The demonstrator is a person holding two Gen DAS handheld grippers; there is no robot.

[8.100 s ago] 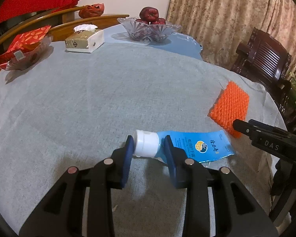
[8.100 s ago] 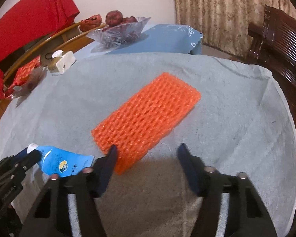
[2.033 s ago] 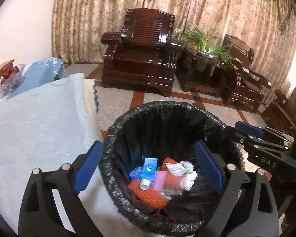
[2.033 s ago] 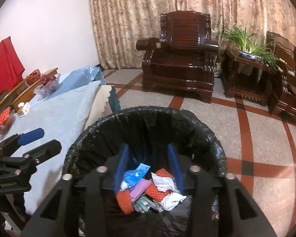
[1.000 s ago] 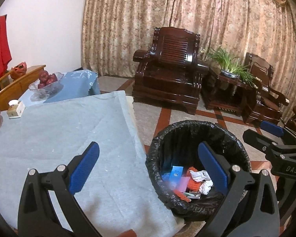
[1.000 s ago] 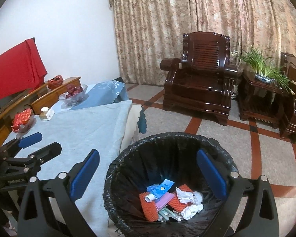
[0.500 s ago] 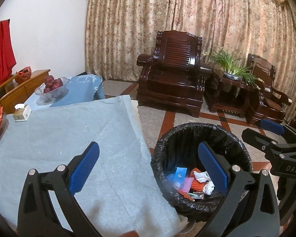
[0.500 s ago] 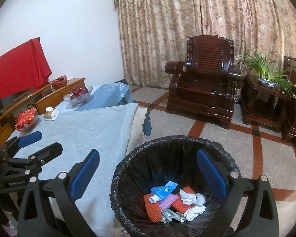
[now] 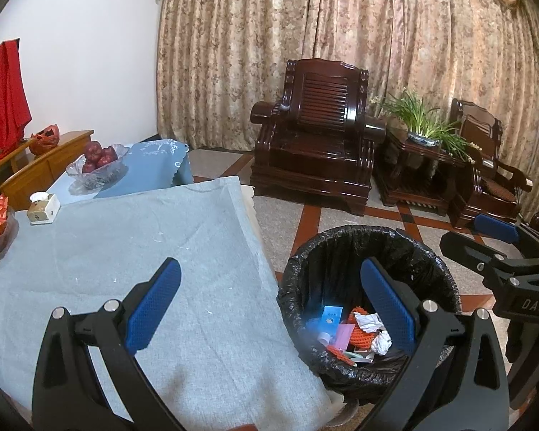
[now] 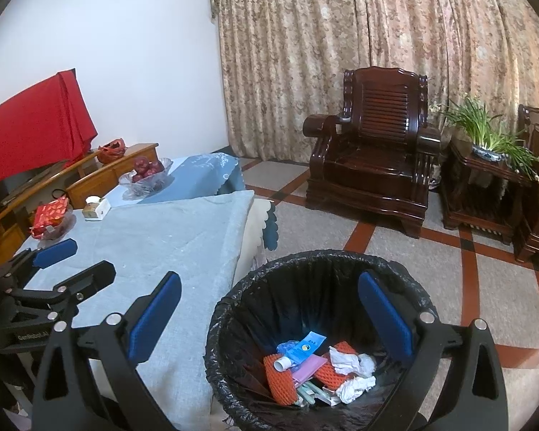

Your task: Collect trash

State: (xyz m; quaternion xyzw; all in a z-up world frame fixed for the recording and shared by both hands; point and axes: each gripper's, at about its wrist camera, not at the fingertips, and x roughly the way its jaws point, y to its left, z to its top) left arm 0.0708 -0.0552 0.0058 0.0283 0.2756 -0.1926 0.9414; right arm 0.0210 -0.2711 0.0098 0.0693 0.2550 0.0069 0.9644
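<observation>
A bin with a black liner [image 9: 345,240] [image 10: 323,256] stands on the floor beside the table's edge. Inside lie a blue tube with a white cap [image 10: 298,351] [image 9: 328,318], orange foam netting [image 10: 277,377] [image 9: 361,336], crumpled white paper [image 10: 355,370] and a pink wrapper [image 10: 307,366]. My left gripper [image 9: 269,300] hangs wide open and empty above the table edge and bin. My right gripper [image 10: 269,309] is wide open and empty over the bin. Each gripper shows at the edge of the other's view.
The table under a grey cloth [image 9: 125,237] [image 10: 169,237] carries a glass fruit bowl [image 9: 98,167], a tissue box [image 9: 43,208] and a red packet [image 10: 50,215] at its far side. Dark wooden armchairs [image 10: 373,165], a side table with a plant [image 10: 488,143] and curtains stand beyond.
Both grippers have drawn back and up from the bin over the last two seconds; the right one opened. The tube and orange netting, once on the table, lie in the bin.
</observation>
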